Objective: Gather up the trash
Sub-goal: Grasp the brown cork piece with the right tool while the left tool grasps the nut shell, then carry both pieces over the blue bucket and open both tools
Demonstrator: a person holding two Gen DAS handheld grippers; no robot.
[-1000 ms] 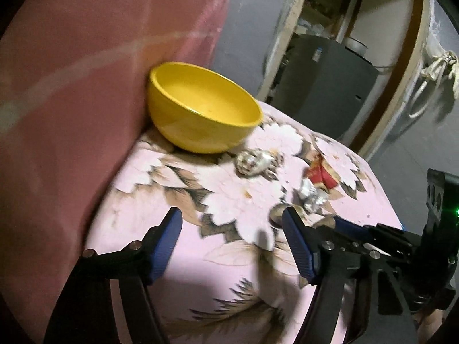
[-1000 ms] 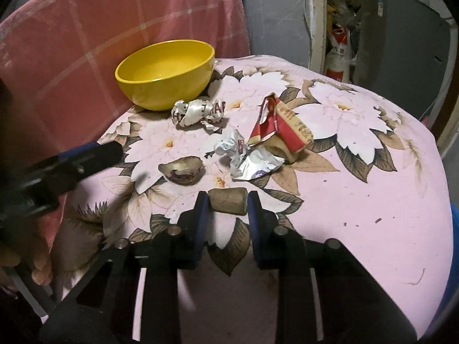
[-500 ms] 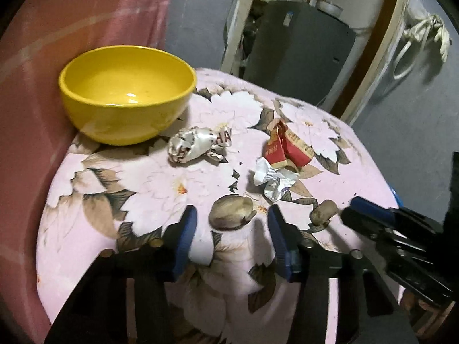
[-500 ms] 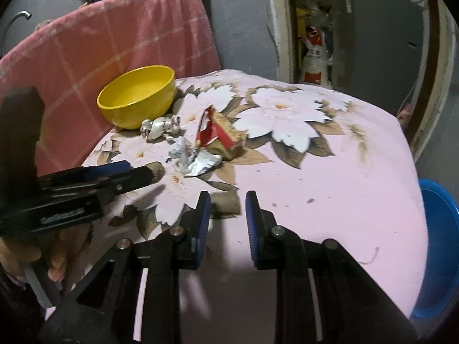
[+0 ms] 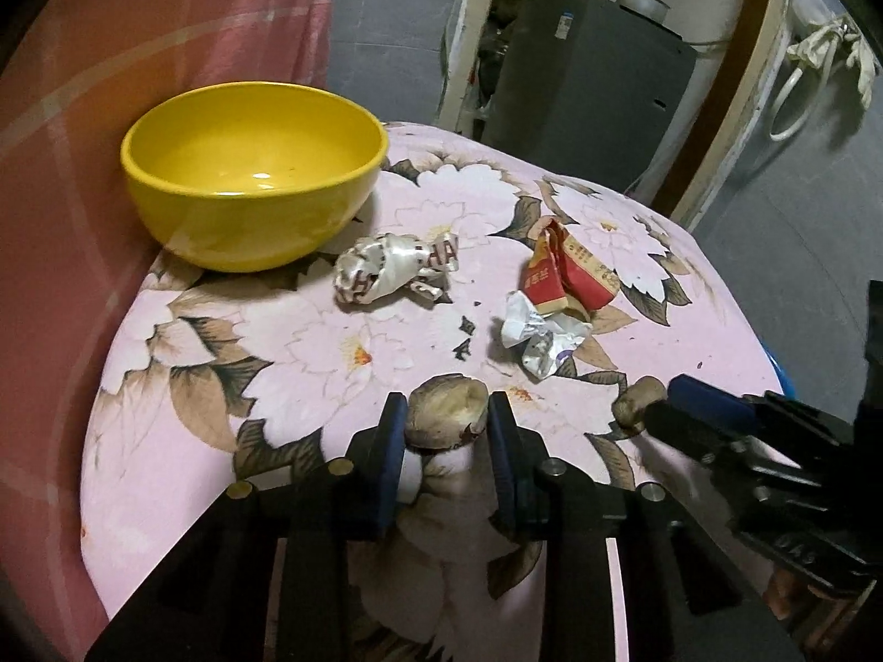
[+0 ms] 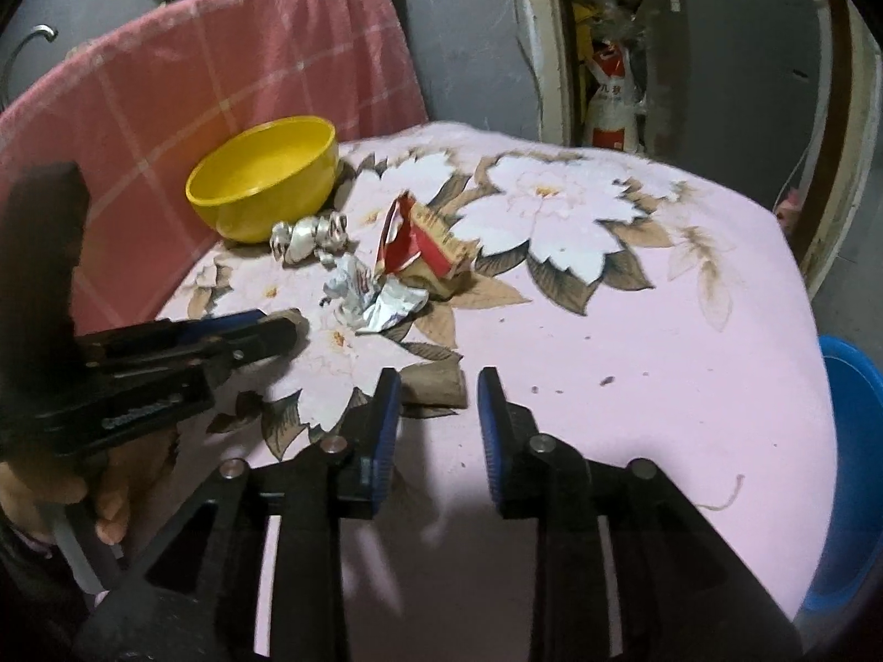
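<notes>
On the pink floral cloth [image 5: 309, 342] lie a white crumpled wrapper [image 5: 394, 267], a red packet [image 5: 568, 273], a silver foil wad [image 5: 543, 339] and two brown scraps. My left gripper [image 5: 447, 422] is shut on a brown peel-like scrap [image 5: 444, 411]. My right gripper [image 6: 436, 391] is open, its fingers around a brown cork-like piece [image 6: 433, 386] that lies on the cloth; this piece also shows in the left wrist view [image 5: 634, 402]. A yellow bowl [image 5: 251, 171] stands empty at the back left.
A pink checked towel [image 6: 193, 88] hangs behind the bowl. A blue bin [image 6: 850, 469] sits below the table's right edge. A grey cabinet [image 5: 590, 94] and a doorway stand beyond the far edge.
My left gripper moved forward and shut on the brown peel-like scrap. My right gripper opened wider around the cork-like piece.
</notes>
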